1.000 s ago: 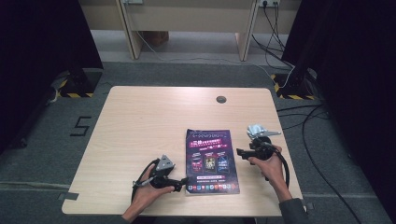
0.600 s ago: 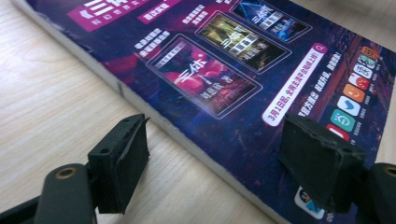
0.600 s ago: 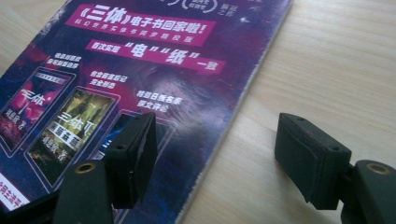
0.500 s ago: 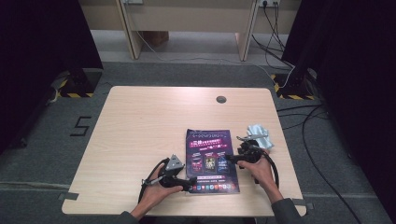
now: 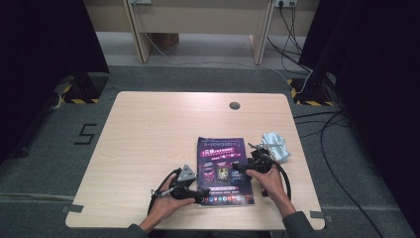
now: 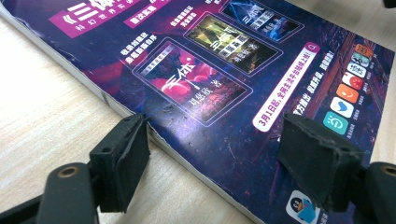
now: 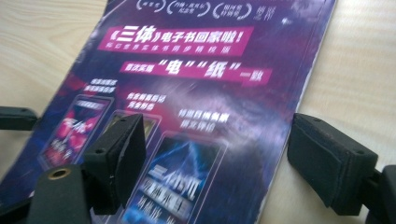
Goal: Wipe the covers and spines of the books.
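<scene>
We note dark grey sleeves point(image 5: 297, 224) at both wrists. The left black two-jaw gripper point(image 5: 202, 196) carries a grey three-cornered plate point(image 5: 186, 173); the right black two-jaw gripper point(image 5: 236, 168) trails a looping black cable point(image 5: 286, 174). Jaw pads point(image 6: 122, 161) are matt black foam with small screw holes.

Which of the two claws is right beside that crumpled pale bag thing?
The right claw, at the magazine's right edge; the crumpled bag lies just beyond it. The left claw sits at the near-left corner.

Both forearms in from bottom; left hand-held gripper point(image 5: 202, 195) & right hand-held gripper point(image 5: 236, 168) jaws apart, just moved.
</scene>
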Available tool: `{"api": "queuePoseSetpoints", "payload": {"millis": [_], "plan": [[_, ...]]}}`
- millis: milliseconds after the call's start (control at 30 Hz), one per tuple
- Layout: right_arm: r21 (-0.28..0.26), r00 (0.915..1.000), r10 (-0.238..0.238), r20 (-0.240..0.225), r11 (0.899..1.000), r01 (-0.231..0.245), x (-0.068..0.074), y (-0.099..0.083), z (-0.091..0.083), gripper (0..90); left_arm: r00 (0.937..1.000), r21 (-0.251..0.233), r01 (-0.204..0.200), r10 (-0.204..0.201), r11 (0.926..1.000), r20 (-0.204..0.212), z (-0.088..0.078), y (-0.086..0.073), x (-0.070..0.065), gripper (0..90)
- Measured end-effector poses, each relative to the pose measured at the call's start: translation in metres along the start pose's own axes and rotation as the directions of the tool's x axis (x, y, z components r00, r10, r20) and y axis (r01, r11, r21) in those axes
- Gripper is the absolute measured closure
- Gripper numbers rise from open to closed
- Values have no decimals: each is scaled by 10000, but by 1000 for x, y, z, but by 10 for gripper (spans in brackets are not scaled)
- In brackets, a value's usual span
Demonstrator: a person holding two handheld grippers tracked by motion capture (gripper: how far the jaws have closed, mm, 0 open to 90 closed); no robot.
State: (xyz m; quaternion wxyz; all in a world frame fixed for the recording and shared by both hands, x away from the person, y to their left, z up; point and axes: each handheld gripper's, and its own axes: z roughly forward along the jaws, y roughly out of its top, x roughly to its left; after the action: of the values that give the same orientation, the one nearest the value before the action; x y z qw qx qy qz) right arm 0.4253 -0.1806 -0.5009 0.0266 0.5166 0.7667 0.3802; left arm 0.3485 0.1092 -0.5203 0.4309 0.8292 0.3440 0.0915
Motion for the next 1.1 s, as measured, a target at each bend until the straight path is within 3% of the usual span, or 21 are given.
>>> {"api": "queuePoseSetpoints", "payload": {"millis": [133,367,533,767,967,1000,1100], "plan": [[-228,9943,924,-535,9953,-937,-6,-7,-7,260,9999,0,-86,86,10000,85,0,0,1,244],[-312,9895,1232,-752,9916,-1258,-8,-10,-9,271,9999,-35,-57,57,10000,91,-1,0,3,283],[-375,9804,1701,-993,9839,-1745,-10,-12,-11,279,9999,-54,-46,46,10000,98,-1,0,3,285],[-419,9769,1829,-1109,9812,-1885,-10,-15,-13,282,9999,-51,-49,49,10000,95,-1,0,3,286],[-777,9692,2014,-1417,9738,-2137,-10,-16,-23,342,10000,-30,-20,21,10000,78,-1,0,3,286],[-788,9636,2174,-1554,9696,-2315,-10,-16,-24,355,10000,-33,-10,10,10000,71,-1,0,3,287],[-803,9683,1980,-1526,9740,-2118,-8,-17,-27,381,10000,-48,19,-19,10000,44,-1,0,3,288]]}}
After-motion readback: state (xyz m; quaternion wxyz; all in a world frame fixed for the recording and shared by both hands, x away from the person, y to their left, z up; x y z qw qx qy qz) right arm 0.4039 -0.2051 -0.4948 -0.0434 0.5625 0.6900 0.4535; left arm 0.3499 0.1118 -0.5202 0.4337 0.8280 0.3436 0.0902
